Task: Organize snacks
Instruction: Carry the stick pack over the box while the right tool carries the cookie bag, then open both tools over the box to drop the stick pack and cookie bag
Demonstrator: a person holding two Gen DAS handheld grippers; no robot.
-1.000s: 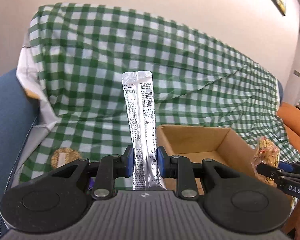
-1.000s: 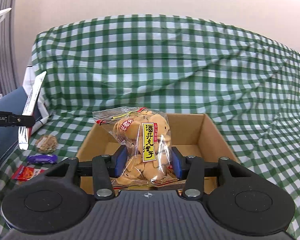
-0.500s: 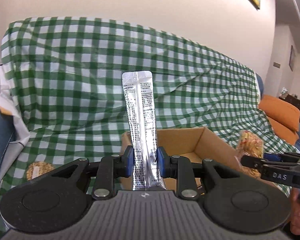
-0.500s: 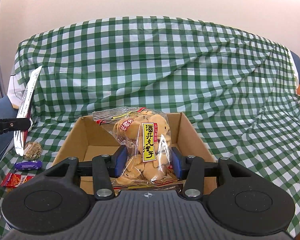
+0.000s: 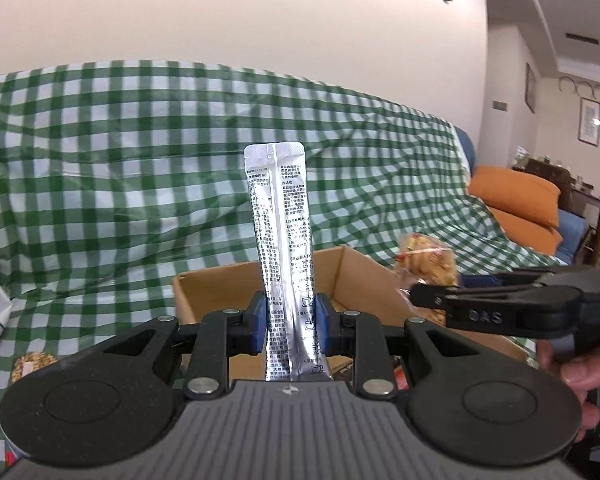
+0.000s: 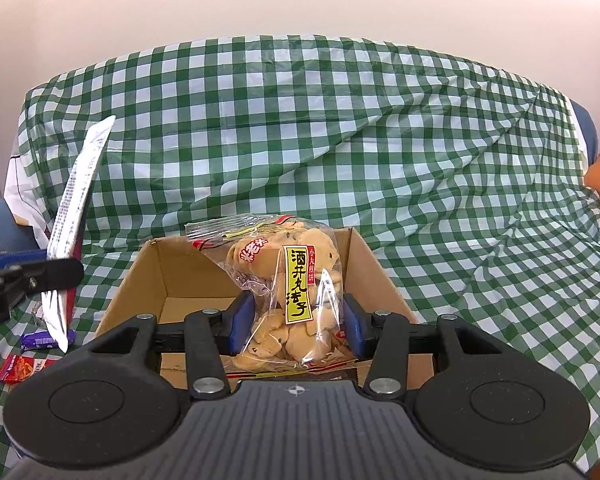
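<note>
My left gripper (image 5: 290, 330) is shut on a long silver sachet (image 5: 282, 240) that stands upright between its blue pads. An open cardboard box (image 5: 216, 292) sits right behind it on the green checked cloth. My right gripper (image 6: 296, 324) is shut on a clear bag of round crackers (image 6: 288, 284) with a yellow label, held over the near side of the same box (image 6: 156, 280). In the right wrist view the silver sachet (image 6: 78, 200) and the left gripper (image 6: 32, 276) show at the left edge. In the left wrist view the cracker bag (image 5: 428, 260) shows at the right.
Loose snacks lie on the cloth left of the box: a purple packet (image 6: 40, 340), a red packet (image 6: 18, 368) and a round cake (image 5: 32, 364). An orange cushion (image 5: 516, 204) lies far right. A hand (image 5: 580, 372) holds the right gripper's handle.
My left gripper has swung to the right with the sachet, so the box now sits straight behind it and the right gripper looms closer. The right gripper has barely moved.
</note>
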